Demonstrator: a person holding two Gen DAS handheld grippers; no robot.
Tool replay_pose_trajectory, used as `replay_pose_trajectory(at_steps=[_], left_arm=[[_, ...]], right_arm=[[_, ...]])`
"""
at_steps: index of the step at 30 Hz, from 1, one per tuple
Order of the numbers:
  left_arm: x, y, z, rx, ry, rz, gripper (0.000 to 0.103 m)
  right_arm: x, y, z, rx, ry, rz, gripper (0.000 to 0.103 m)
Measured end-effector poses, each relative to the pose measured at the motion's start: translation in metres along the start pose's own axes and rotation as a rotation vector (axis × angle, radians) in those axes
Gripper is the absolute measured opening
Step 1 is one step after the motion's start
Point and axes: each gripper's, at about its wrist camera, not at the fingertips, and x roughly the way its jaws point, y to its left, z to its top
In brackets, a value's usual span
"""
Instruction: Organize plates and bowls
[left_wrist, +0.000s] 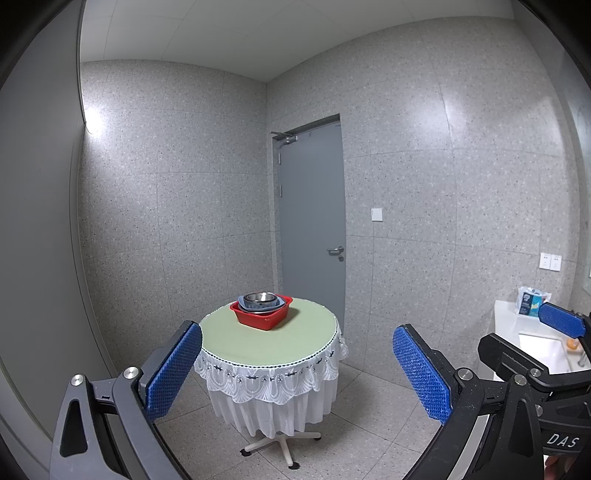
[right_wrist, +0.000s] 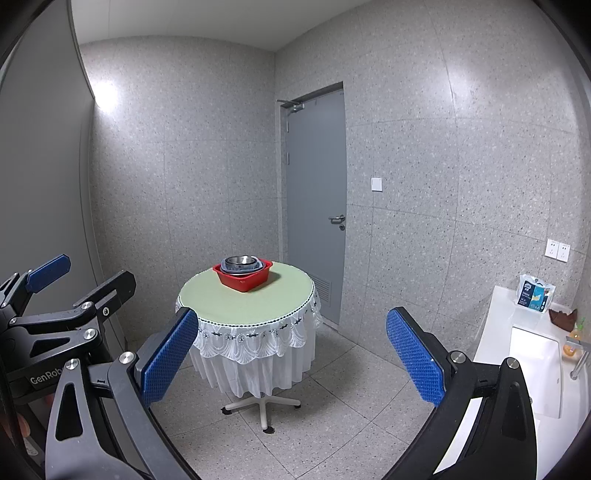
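A red square basin stands on a round table with a green top and white lace skirt. Stacked in the basin are a grey-blue dish and a steel bowl on top. My left gripper is open and empty, well short of the table. My right gripper is open and empty, also away from the table. The right gripper also shows at the right edge of the left wrist view, and the left gripper at the left edge of the right wrist view.
A grey door is behind the table. A white counter with a sink runs along the right, with a blue-and-white packet on it. Speckled tile walls and floor surround the table.
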Motion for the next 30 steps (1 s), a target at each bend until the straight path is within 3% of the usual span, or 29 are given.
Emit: replay_pose_trajectory(at_steps=[30], left_arm=[[0.0049, -0.0014, -0.0035, 0.001, -0.008, 0.006, 0.102]], right_arm=[[0.0009, -0.0033, -0.0011, -0.001, 0.003, 0.003, 0.103]])
